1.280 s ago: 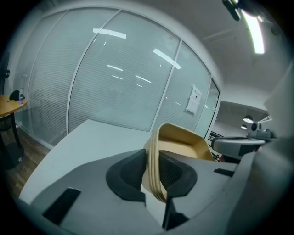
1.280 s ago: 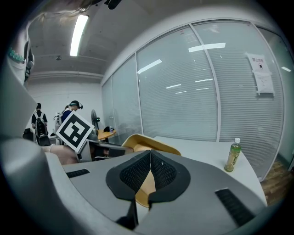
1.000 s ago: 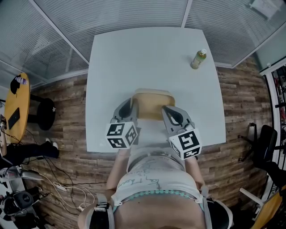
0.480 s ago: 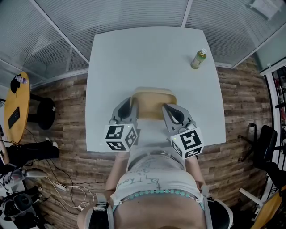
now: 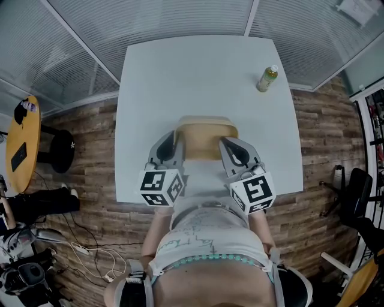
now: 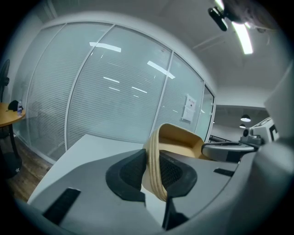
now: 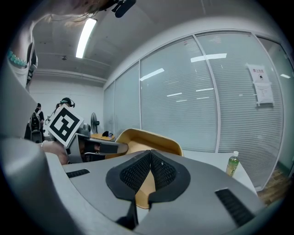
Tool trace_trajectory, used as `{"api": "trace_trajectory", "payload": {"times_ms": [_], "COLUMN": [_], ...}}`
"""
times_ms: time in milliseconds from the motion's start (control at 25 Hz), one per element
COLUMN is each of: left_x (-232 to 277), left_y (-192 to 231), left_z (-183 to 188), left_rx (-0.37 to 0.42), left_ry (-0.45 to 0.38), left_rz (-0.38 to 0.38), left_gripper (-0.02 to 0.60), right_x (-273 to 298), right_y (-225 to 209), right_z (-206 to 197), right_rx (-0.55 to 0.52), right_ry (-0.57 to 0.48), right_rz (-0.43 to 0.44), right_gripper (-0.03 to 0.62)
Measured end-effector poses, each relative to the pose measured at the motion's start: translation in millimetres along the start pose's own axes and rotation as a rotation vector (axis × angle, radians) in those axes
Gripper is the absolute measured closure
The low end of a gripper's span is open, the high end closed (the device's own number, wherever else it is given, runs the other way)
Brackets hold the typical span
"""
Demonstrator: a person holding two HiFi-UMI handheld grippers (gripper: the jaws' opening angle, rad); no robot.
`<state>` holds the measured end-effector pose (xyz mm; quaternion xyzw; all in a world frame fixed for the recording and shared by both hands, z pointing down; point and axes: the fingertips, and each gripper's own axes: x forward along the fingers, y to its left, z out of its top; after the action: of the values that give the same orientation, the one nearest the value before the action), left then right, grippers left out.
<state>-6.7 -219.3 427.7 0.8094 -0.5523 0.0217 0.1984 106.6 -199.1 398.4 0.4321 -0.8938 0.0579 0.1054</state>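
Note:
A tan wooden tray (image 5: 206, 137) with raised sides is held above the near part of the white table (image 5: 198, 72). My left gripper (image 5: 173, 144) is shut on the tray's left wall (image 6: 155, 160). My right gripper (image 5: 227, 146) is shut on its right wall (image 7: 144, 186). In the left gripper view the tray (image 6: 181, 142) stretches right toward the other gripper's jaw (image 6: 229, 148). The right gripper view shows the tray (image 7: 142, 140) reaching left to the left gripper's marker cube (image 7: 64, 126). The tray's inside looks bare.
A green drink bottle (image 5: 267, 78) stands on the table's far right, also in the right gripper view (image 7: 232, 165). Glass partition walls (image 5: 150, 18) with blinds border the table's far side. A round wooden side table (image 5: 21, 144) and a stool (image 5: 57, 150) stand at left. Cables (image 5: 90, 258) lie on the wood floor.
Both grippers have tilted upward with the tray; the table sits lower in both gripper views. In the head view the cubes shifted slightly toward me.

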Motion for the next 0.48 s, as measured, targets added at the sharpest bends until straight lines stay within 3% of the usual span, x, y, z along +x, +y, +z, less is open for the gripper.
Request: {"api": "trace_trajectory", "payload": {"times_ms": [480], "left_x": [0.6], "left_y": [-0.1], "left_z": [0.9], "left_rx": [0.007], "left_ry": [0.007], "left_rz": [-0.006], "left_gripper": [0.537], "right_x": [1.4], "right_y": [-0.4], "right_z": [-1.1], "right_rx": [0.000], "right_ry": [0.010], "right_rz": [-0.005], "right_gripper": [0.594]}}
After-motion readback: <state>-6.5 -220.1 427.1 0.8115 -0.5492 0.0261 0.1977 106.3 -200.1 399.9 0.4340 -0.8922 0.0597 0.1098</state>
